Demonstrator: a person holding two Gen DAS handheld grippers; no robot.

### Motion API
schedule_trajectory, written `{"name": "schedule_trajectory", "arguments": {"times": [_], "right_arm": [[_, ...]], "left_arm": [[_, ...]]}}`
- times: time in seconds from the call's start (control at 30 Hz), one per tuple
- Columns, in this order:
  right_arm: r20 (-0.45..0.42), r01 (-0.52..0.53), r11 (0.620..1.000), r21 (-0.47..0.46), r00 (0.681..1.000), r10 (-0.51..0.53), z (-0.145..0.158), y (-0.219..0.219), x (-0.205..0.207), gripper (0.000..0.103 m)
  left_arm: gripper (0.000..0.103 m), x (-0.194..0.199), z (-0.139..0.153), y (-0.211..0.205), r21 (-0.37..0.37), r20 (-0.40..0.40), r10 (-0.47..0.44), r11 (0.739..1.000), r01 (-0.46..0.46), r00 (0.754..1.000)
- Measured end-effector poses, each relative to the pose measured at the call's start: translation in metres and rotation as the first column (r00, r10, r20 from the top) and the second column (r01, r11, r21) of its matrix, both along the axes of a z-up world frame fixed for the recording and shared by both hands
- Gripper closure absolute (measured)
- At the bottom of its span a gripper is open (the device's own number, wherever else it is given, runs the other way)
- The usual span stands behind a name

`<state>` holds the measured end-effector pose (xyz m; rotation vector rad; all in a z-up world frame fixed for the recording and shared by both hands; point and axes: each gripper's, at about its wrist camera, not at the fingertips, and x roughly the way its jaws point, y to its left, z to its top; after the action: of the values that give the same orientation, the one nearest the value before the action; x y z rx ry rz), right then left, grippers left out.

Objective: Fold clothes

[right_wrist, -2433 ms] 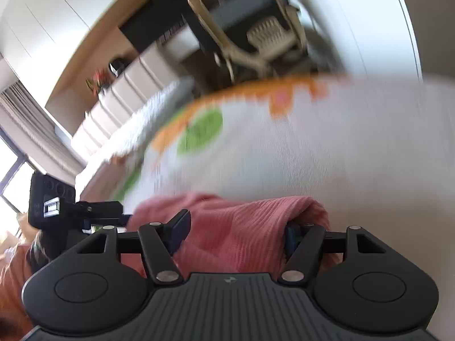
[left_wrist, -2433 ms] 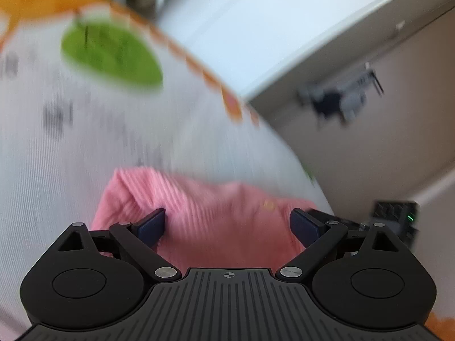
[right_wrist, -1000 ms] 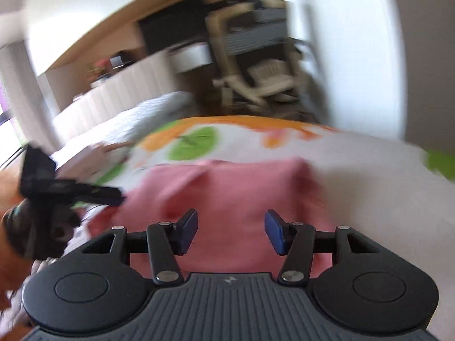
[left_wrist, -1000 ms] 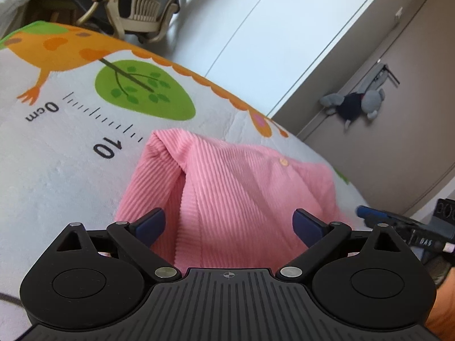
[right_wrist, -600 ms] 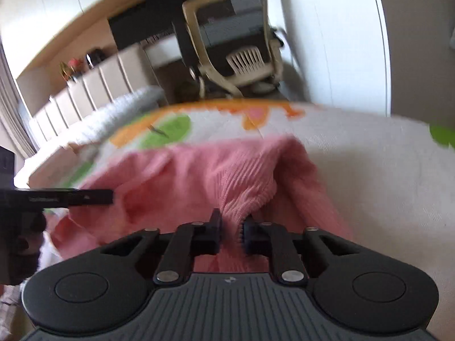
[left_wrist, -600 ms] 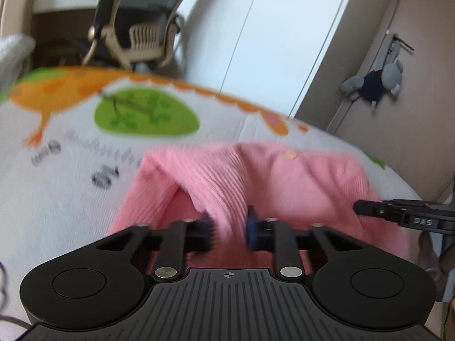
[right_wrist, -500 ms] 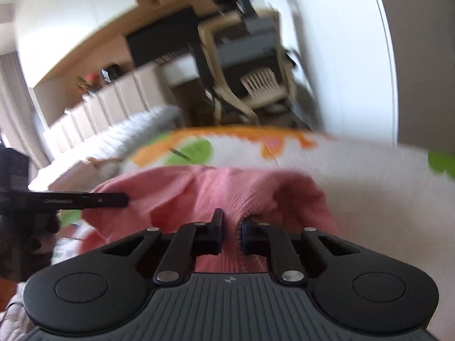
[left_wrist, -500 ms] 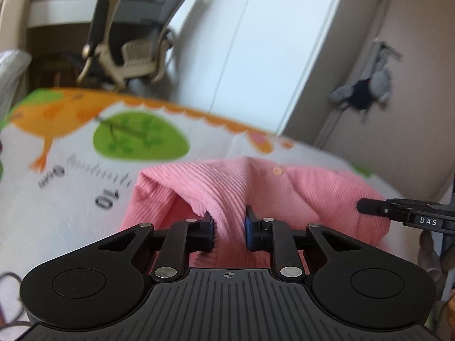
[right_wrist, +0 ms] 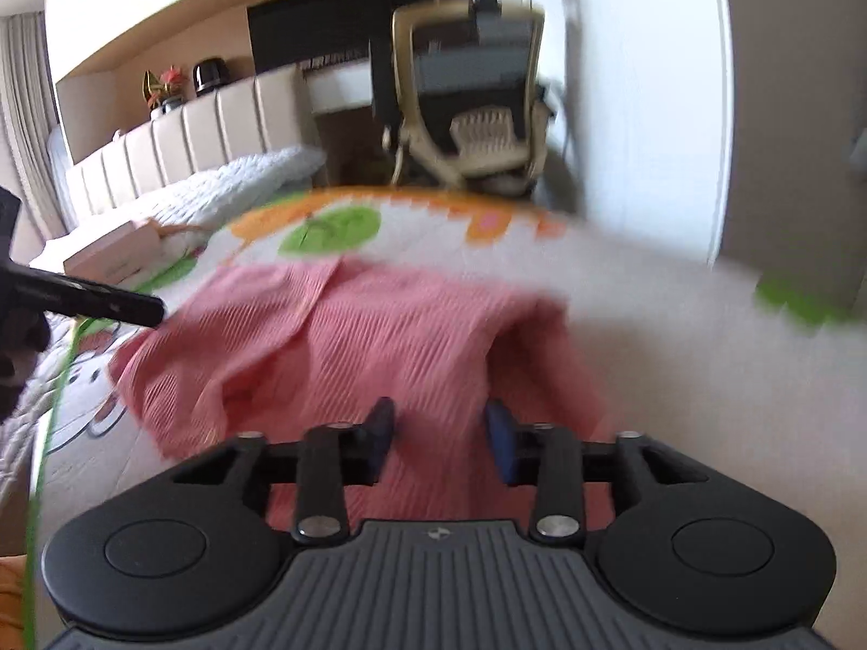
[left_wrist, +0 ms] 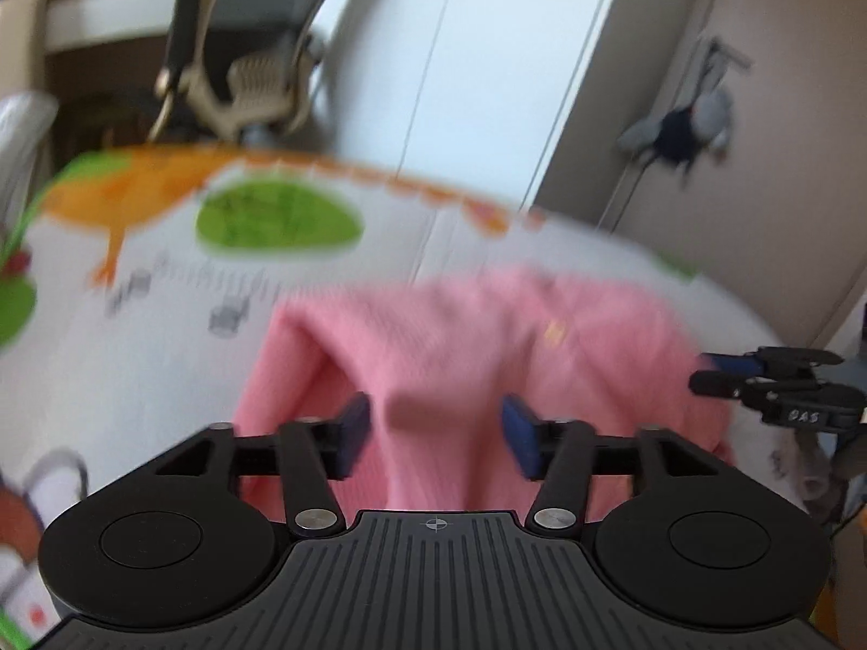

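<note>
A pink garment of ribbed knit cloth is seen, soft and matt. The printed play mat beneath it appears smooth with a faint sheen. Each gripper body is made of matt black plastic, ridged on top, with shiny metal pivot pins, and the fingers are faced with matt blue pads.

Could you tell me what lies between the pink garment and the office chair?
In the right wrist view, only the printed mat lies between the pink garment and the office chair.
</note>
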<state>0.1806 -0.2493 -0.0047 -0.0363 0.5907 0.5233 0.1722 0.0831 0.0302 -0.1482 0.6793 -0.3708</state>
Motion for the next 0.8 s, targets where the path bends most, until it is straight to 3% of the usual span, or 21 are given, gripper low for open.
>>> {"name": "schedule_trajectory", "arguments": {"times": [0.07, 0.2, 0.37, 0.47, 0.57, 0.67, 0.73, 0.8], "right_arm": [[0.074, 0.017, 0.999, -0.028, 0.997, -0.015, 0.012, 0.000, -0.001, 0.062], [0.149, 0.002, 0.997, -0.071, 0.989, 0.008, 0.019, 0.021, 0.012, 0.062], [0.130, -0.084, 0.987, -0.139, 0.986, 0.102, 0.027, 0.073, 0.052, 0.062], [0.174, -0.110, 0.934, -0.340, 0.969, 0.177, 0.017, 0.109, 0.080, 0.062], [0.130, -0.181, 0.885, -0.429, 0.957, 0.259, -0.001, 0.133, 0.101, 0.062], [0.088, -0.261, 0.879, -0.400, 0.943, 0.320, -0.011, 0.152, 0.103, 0.062], [0.092, -0.261, 0.885, -0.386, 0.943, 0.318, -0.015, 0.157, 0.104, 0.061], [0.097, -0.209, 0.906, -0.368, 0.960, 0.261, -0.015, 0.153, 0.110, 0.053]], "left_arm": [[0.030, 0.004, 0.005, -0.007, -0.018, 0.028, -0.032, 0.999, 0.032, 0.999], [0.032, 0.021, -0.011, -0.029, -0.010, 0.002, -0.056, 0.998, 0.056, 0.998], [0.030, 0.034, -0.020, -0.026, -0.074, -0.023, -0.038, 0.997, 0.036, 0.999], [0.020, 0.034, -0.017, -0.010, -0.086, -0.008, -0.016, 0.996, 0.015, 1.000], [0.017, 0.038, -0.021, 0.009, -0.119, -0.028, 0.013, 0.993, -0.016, 1.000], [0.017, 0.044, -0.031, 0.022, -0.149, -0.062, 0.038, 0.988, -0.047, 0.997], [0.016, 0.048, -0.037, 0.026, -0.159, -0.079, 0.048, 0.985, -0.060, 0.996], [0.016, 0.050, -0.042, 0.026, -0.173, -0.091, 0.050, 0.983, -0.065, 0.995]]}}
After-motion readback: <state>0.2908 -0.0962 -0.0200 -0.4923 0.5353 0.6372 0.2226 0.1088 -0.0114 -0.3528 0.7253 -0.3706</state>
